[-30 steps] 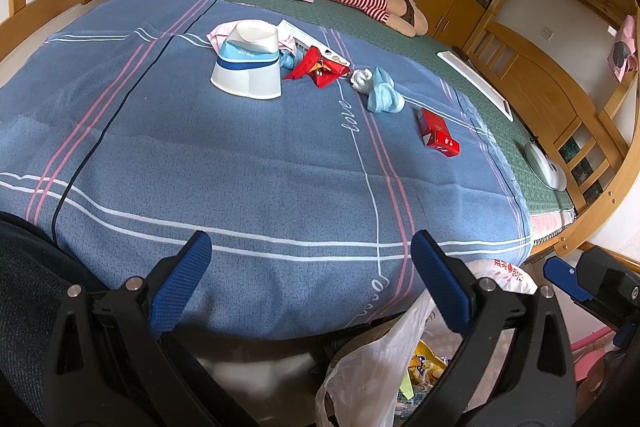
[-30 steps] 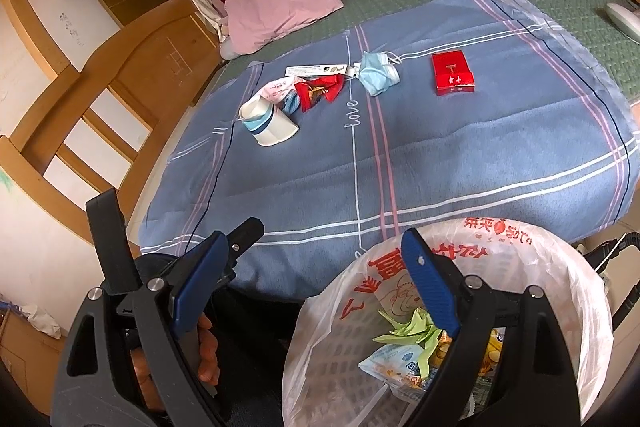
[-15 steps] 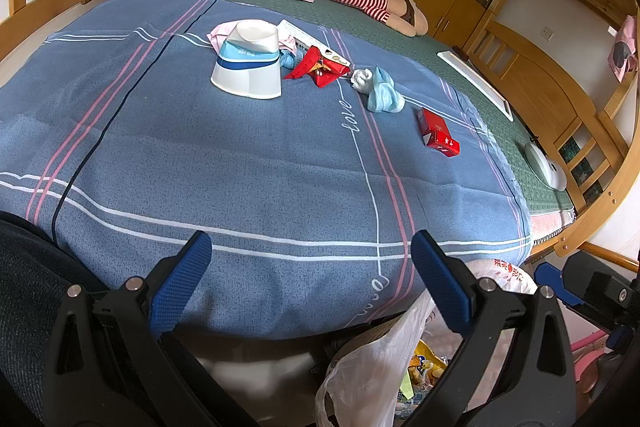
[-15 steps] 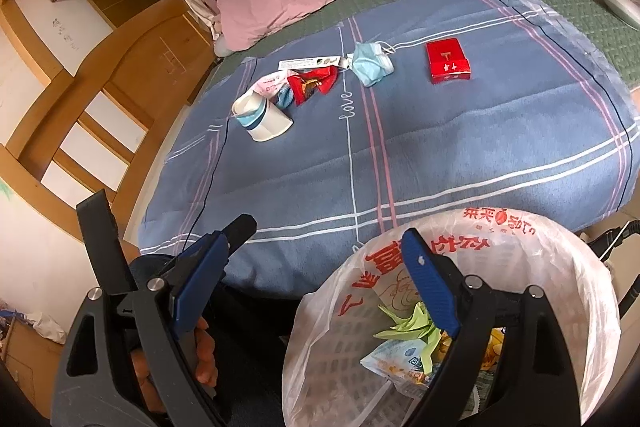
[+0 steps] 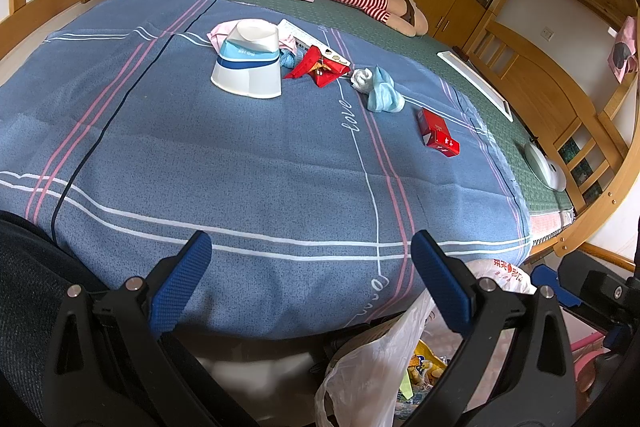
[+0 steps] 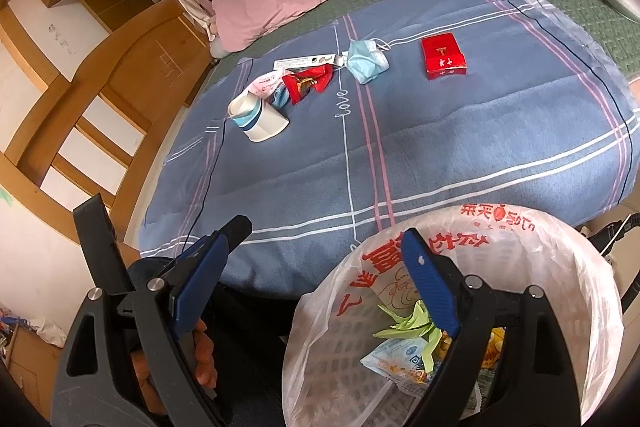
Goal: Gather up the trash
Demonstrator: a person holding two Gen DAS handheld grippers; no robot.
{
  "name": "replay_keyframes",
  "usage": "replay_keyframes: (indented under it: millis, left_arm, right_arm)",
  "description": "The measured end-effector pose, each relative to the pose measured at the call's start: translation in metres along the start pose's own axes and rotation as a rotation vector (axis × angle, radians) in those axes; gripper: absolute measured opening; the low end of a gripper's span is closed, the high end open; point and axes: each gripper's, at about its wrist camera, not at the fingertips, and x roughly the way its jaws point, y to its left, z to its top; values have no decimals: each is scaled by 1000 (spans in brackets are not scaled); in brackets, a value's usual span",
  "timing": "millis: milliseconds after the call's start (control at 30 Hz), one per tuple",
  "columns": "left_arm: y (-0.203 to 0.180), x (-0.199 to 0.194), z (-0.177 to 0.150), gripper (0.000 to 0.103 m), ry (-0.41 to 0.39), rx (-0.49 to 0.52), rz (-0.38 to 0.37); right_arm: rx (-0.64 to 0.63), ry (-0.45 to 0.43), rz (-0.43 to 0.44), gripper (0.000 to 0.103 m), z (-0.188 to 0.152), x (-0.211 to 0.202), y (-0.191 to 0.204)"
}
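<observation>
- Both claws, left [image 5: 306, 281] and right [image 6: 316, 281], are wide and hold nothing.
- The right one hangs over the trash bag [image 6: 560, 247], probably ready for the cup [image 6: 260, 121] beyond it.

Right wrist view. The right gripper [image 6: 316, 267], its blue-padded jaws spread wide and holding nothing, hangs over the near edge of a blue blanket [image 6: 400, 147]. Its right finger stands above a white bag-lined bin [image 6: 560, 267] just off that edge, holding green paper scraps [image 6: 408, 323] and a printed wrapper [image 6: 396, 359]. On the blanket's far half lie, left to right, an overturned paper cup [image 6: 260, 121], a red wrapper [image 6: 306, 85] just beside it, a blue face mask [image 6: 366, 63], and a red box [image 6: 443, 57] well apart from the cup. A pink pillow [image 6: 268, 3] lies beyond the blanket. The left gripper [image 6: 224, 243] shows at the blanket's near left corner.
</observation>
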Motion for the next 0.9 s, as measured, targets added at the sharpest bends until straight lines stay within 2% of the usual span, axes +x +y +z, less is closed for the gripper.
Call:
replay_keyframes:
  millis: [300,400,500,600,700,767,900]
  left_arm:
    - [0,-1,0,99,-6,-1,-2]
    - [3,-7,1,99,-38,-19,-38]
    - [12,-14,19,99,-74,-45,-90]
    - [35,-18,54,99,-143,-109,18]
    - [60,-9,83,99,-124,-204,120]
    - [75,0,97,99,-96,-256,156]
    - [95,10,113,99,-101,-277,228]
  right_arm:
    - [19,7,5,87,0,2,-4]
    - [23,5,3,87,2,3,-5]
    - [11,-5,-25,87,11,5,-4]
    - [-6,-30,-56,87,28,10,-1]
    - [-8,-39,-103,87,51,28,1]
    - [-5,-33,-129,87,72,51,4]
    - [10,-15,-169,87,108,99,10]
